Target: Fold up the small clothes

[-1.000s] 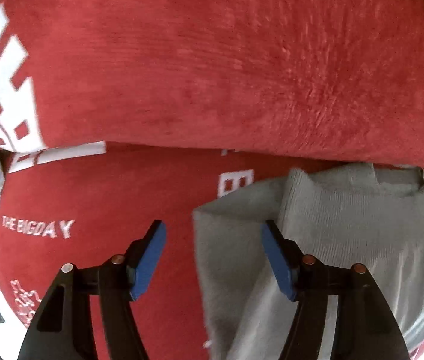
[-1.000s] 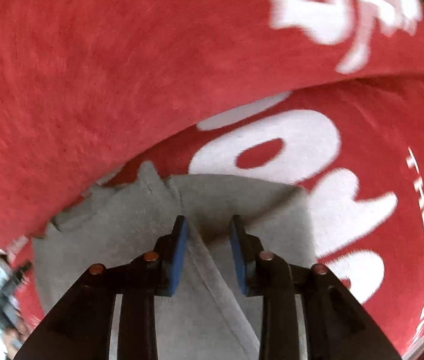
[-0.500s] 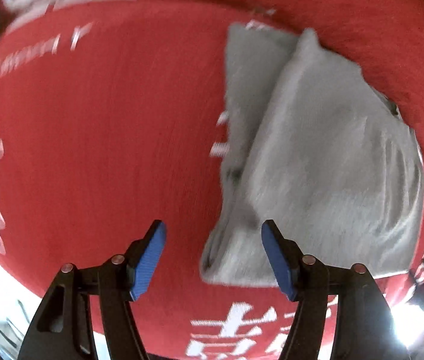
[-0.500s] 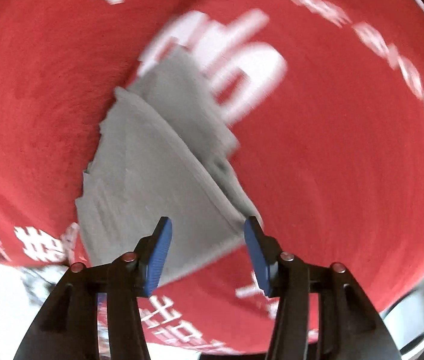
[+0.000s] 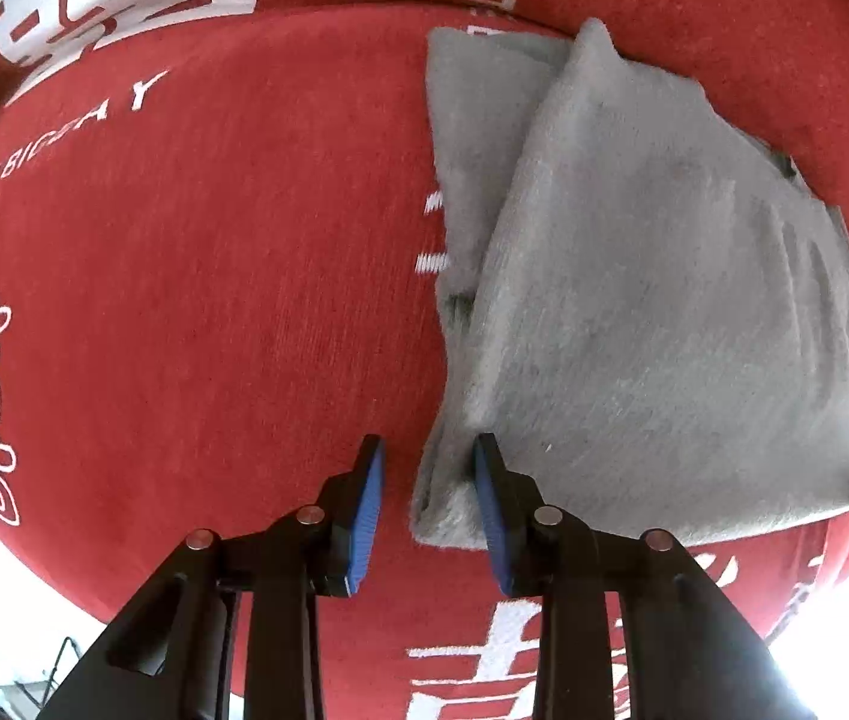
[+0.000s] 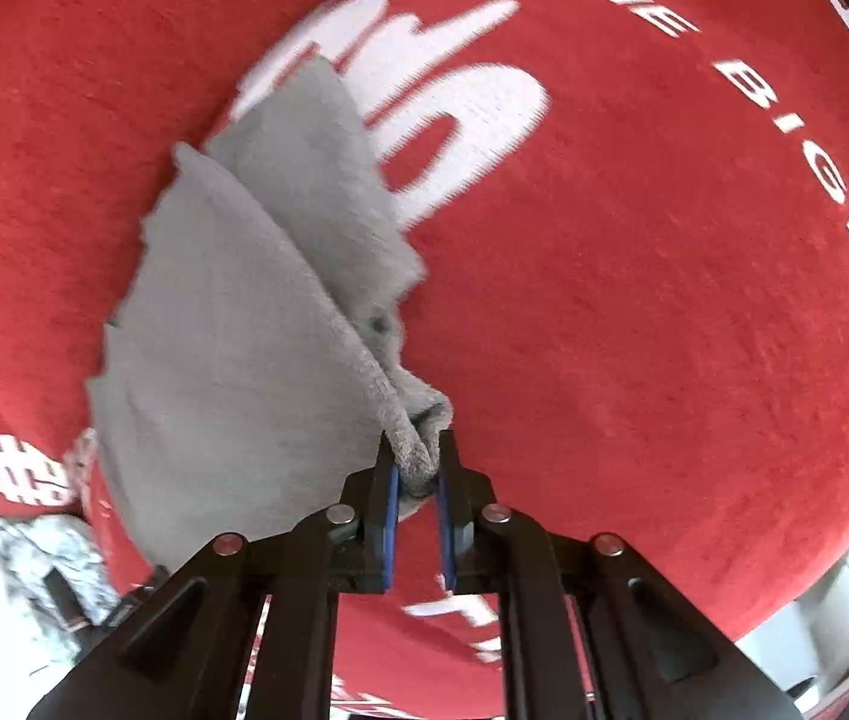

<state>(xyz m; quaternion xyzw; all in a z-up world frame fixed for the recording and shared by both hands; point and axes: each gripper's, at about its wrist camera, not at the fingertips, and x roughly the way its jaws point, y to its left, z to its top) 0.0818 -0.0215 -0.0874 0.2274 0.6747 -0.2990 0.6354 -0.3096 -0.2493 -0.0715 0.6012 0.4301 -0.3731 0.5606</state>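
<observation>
On the red printed cloth [image 5: 196, 312] lies one folded grey garment [image 5: 664, 312]; right gripper [image 6: 416, 468] pinches its corner, while left gripper [image 5: 427, 474], fingers closing, straddles another corner unpressed.

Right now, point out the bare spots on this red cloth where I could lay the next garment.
Free: red cloth left of the grey garment, up to the "THE BIG DAY" lettering. Crowded: the near corners, at left gripper and right gripper.

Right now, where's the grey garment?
The grey garment lies partly folded on the red printed cloth. Its near corner is pinched in the right gripper, and another near corner sits between the left gripper pads.
</observation>
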